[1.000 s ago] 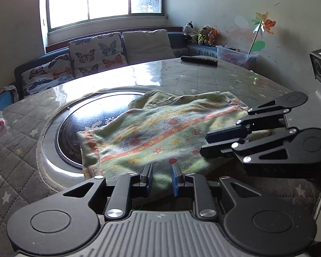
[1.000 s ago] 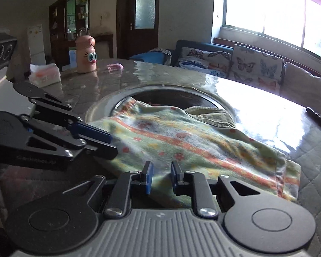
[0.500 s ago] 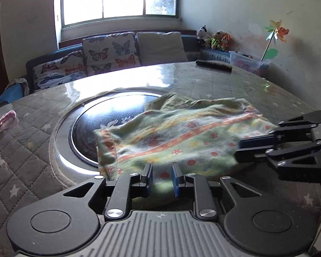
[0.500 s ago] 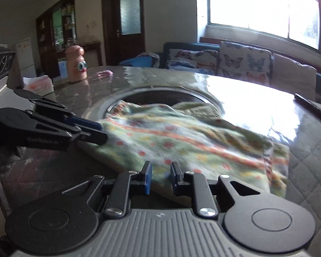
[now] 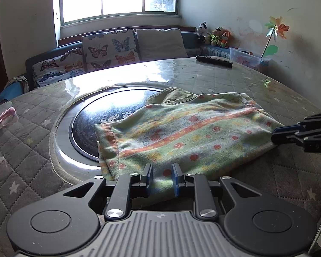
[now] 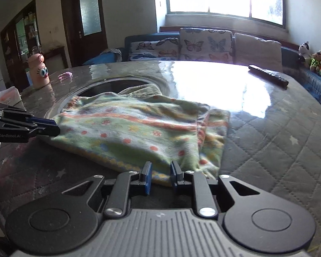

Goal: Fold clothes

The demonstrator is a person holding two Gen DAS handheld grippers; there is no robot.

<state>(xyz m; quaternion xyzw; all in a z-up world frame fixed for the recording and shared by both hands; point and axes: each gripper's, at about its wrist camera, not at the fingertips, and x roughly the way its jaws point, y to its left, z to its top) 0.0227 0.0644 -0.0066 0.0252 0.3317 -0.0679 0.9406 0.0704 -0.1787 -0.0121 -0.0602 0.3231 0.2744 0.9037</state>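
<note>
A green flowered garment with orange stripes lies folded on the round quilted table, partly over the black glass centre disc. It also shows in the right wrist view. My left gripper sits at the garment's near edge, jaws a small gap apart, cloth edge between them. My right gripper stands the same way at the opposite edge. Each gripper appears in the other's view, the right one and the left one, at the cloth's side.
A black remote-like bar lies at the table's far side. A pink bottle with eyes and a small pink object stand far left. A sofa with butterfly cushions is behind the table.
Both grippers have drawn back and apart toward the garment's edges. The other gripper has slid outward in each view. The garment lies flatter.
</note>
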